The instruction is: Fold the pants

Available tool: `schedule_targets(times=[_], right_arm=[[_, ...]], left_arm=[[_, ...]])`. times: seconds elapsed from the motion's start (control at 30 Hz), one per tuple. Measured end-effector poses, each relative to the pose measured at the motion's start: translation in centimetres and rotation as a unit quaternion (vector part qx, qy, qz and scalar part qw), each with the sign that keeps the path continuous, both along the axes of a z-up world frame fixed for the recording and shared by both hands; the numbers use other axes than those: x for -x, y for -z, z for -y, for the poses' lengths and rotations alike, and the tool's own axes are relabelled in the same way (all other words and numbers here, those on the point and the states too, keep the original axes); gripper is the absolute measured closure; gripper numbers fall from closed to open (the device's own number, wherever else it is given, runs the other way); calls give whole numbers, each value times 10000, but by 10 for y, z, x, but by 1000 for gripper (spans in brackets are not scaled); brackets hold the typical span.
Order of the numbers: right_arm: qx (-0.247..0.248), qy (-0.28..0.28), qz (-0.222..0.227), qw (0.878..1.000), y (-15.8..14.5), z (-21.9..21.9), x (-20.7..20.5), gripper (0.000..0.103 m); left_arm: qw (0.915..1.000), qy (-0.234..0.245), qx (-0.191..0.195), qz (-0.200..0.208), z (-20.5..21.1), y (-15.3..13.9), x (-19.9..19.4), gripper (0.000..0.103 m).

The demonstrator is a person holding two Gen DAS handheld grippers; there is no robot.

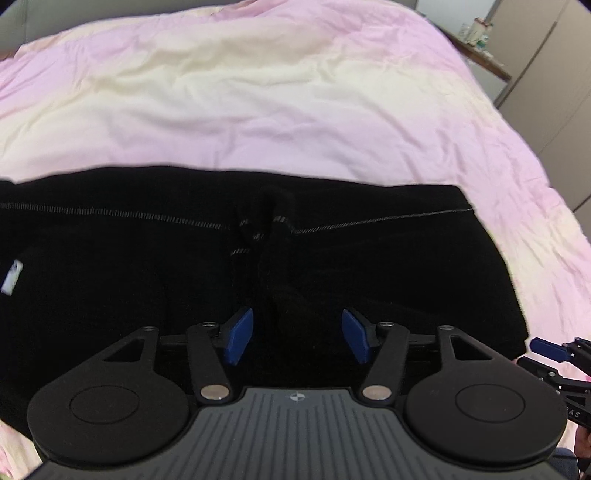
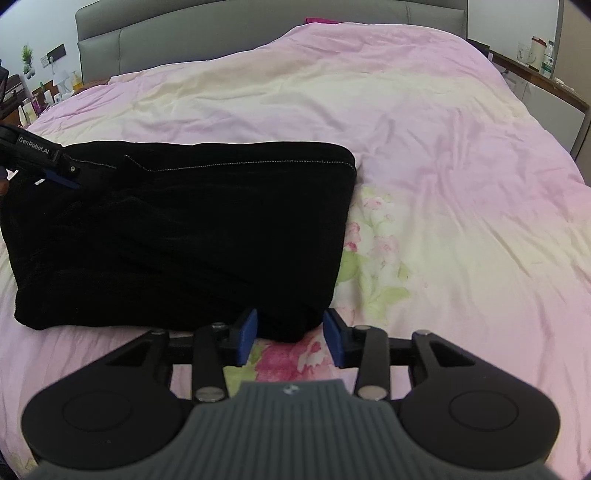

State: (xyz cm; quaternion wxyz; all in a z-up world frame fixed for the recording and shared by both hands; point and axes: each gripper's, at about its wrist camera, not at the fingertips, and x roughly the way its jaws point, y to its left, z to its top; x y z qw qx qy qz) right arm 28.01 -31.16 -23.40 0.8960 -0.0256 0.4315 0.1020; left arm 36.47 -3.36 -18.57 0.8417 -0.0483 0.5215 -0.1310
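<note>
The black pants (image 2: 177, 229) lie folded into a thick rectangle on the pink bed cover (image 2: 443, 184). White stitching runs along their far edge. In the left wrist view the pants (image 1: 184, 266) fill the middle, with a crease at the centre. My left gripper (image 1: 297, 338) is open, low over the pants, with nothing between its blue pads. It also shows in the right wrist view (image 2: 59, 171) at the pants' far left corner. My right gripper (image 2: 291, 338) is open at the pants' near right corner, empty. It shows at the right edge of the left wrist view (image 1: 554, 350).
A grey headboard (image 2: 258, 33) stands at the far end of the bed. A wooden shelf with bottles (image 2: 539, 59) runs along the right side. A bedside table with small items (image 2: 40, 96) is at the far left. Cabinets (image 1: 546, 74) stand to the right.
</note>
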Motion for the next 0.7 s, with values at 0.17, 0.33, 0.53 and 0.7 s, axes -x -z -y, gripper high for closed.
schedule_targets(times=[0.17, 0.33, 0.53, 0.7], right_arm=[[-40, 184, -233, 9996, 18, 1, -13, 103], [-204, 584, -146, 9980, 21, 11, -12, 103], [-158, 699, -362, 9968, 40, 10, -16, 103], [-126, 431, -565, 9974, 19, 18, -15, 103]], left_arm=[[9992, -320, -133, -173, 4, 7, -2, 73], [9979, -189, -485, -394, 11, 21, -10, 78], [9981, -253, -415, -386, 2, 20, -5, 71], [9976, -380, -538, -202, -27, 0, 15, 68]])
